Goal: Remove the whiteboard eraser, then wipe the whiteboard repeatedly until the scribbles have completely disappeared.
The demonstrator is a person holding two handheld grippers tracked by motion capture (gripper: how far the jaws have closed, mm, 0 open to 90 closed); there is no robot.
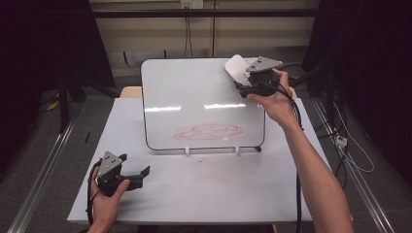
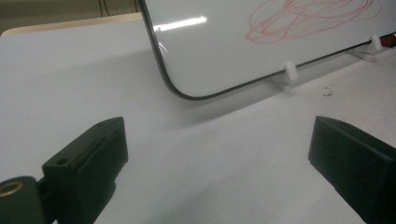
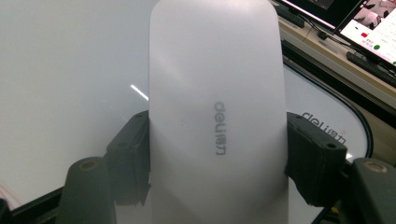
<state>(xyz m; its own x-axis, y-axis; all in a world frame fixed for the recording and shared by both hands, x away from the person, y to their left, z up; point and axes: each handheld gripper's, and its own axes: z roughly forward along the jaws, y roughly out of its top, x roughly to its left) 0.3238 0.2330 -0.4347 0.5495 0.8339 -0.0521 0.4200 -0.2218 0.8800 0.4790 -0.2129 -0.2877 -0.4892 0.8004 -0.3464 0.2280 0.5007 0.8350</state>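
Black jaws of my left gripper [image 1: 141, 174] stand wide apart at about seven o'clock on the table [image 1: 204, 189], gripping nothing; in the left gripper view they frame bare white tabletop, and my left hand [image 1: 104, 201] rests low near the table's front edge. Beyond them, toward the centre of the table, the whiteboard [image 1: 194, 92] leans back on two small white feet [image 2: 290, 72], its rounded lower corner just ahead of my left jaws at one o'clock in the left gripper view. Red scribble [image 1: 210, 131] covers the lower middle of the board, close above its bottom edge. A few dark specks [image 2: 328, 91] lie on the table just in front of the board's foot.

Farther off, at about one o'clock on the table, my right hand [image 1: 272, 99] holds my right gripper [image 1: 241, 80] up against the board's upper right corner. Its jaws are clamped on the white eraser [image 3: 217, 116], one pad pressed on each long side, as the right gripper view shows. The eraser stands lengthwise between the jaws, grey lettering on its back facing the camera, in front of the board's surface; I cannot tell whether it touches the board.
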